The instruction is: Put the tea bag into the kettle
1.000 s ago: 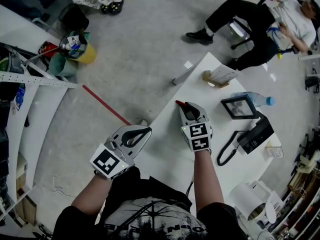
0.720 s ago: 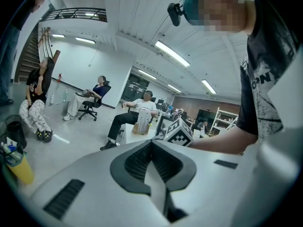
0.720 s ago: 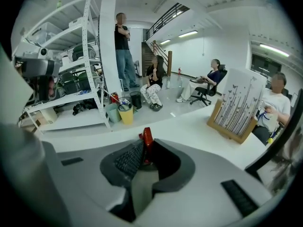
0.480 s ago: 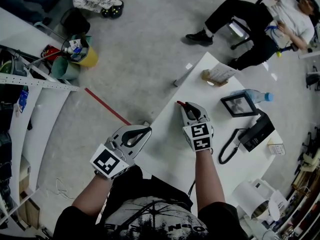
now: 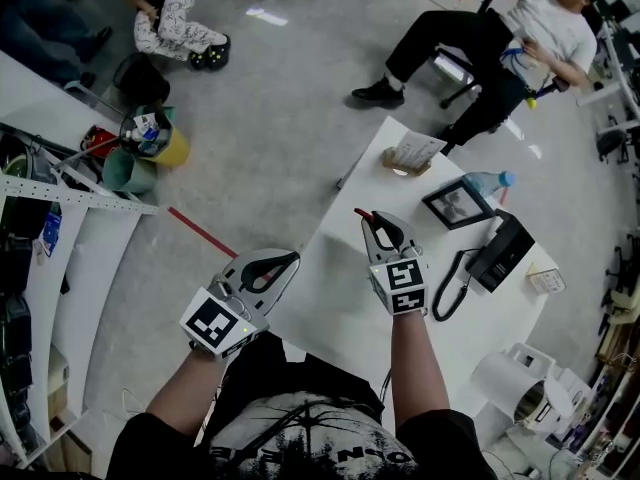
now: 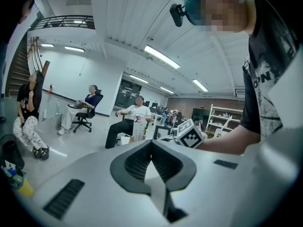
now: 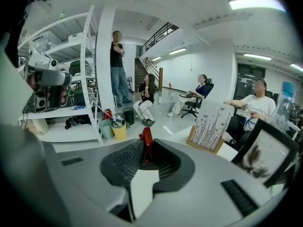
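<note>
Looks like we're in the carry step. The tea bag [image 7: 147, 138] is gripped and seems to be lifted clear of the white table [image 5: 335, 303], but it's nowhere near the kettle yet.

The right gripper [image 5: 368, 218] sits just right of the middle of the head view. Its jaws have just been closing, down to a narrow gap, with the red tea bag pinched between the pads and its red end poking out past the tips. In the right gripper view that grip looks solid enough to us.

The left gripper [image 5: 290, 259] is lower left of centre, past the table's edge over the floor. Its jaws are pressed together with nothing in them.

What we take for the kettle [image 5: 520, 393] is the white pot in the lower right corner, lid flipped up and shiny inside, well apart from the tea bag. We're not 100% sure, since it's small and right at the frame's edge. Between the two sits a black box [image 5: 503, 251] with a looped cord.

Next move as we see it: swing the right gripper toward the lower right, clear that cord, get the bag over the open mouth, then spread the jaws.
</note>
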`<state>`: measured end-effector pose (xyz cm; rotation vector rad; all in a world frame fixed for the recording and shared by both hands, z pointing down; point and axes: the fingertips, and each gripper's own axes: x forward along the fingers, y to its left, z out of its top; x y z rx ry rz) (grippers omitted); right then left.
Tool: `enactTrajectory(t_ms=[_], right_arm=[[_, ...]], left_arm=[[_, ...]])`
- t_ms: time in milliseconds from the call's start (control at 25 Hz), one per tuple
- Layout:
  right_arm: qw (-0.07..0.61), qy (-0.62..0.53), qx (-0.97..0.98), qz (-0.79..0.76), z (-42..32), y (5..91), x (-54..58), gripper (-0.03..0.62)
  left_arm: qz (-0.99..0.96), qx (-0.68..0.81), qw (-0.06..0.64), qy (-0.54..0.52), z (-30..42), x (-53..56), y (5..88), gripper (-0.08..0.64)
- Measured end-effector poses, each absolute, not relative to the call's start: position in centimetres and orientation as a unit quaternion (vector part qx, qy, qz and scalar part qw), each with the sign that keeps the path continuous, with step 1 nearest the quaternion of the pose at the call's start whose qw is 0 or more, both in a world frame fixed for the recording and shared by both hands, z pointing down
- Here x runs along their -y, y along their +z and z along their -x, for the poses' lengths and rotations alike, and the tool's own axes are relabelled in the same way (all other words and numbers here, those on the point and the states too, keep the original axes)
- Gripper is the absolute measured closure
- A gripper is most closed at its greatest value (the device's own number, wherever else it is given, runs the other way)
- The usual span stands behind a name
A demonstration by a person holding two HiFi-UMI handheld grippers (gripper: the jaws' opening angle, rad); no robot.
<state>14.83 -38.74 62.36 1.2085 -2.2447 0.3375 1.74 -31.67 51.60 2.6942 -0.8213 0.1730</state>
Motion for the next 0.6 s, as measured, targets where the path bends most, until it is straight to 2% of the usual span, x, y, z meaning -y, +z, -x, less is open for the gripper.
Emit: enactTrajectory(t_ms=[600], right_arm=[[0.2,0.046,0.83,-0.519,-15.0,49.3,33.2,0.525]], left_arm=[[-0.968,0.23,0.089,0.037,-2.5,30.7,44.5,0.552]])
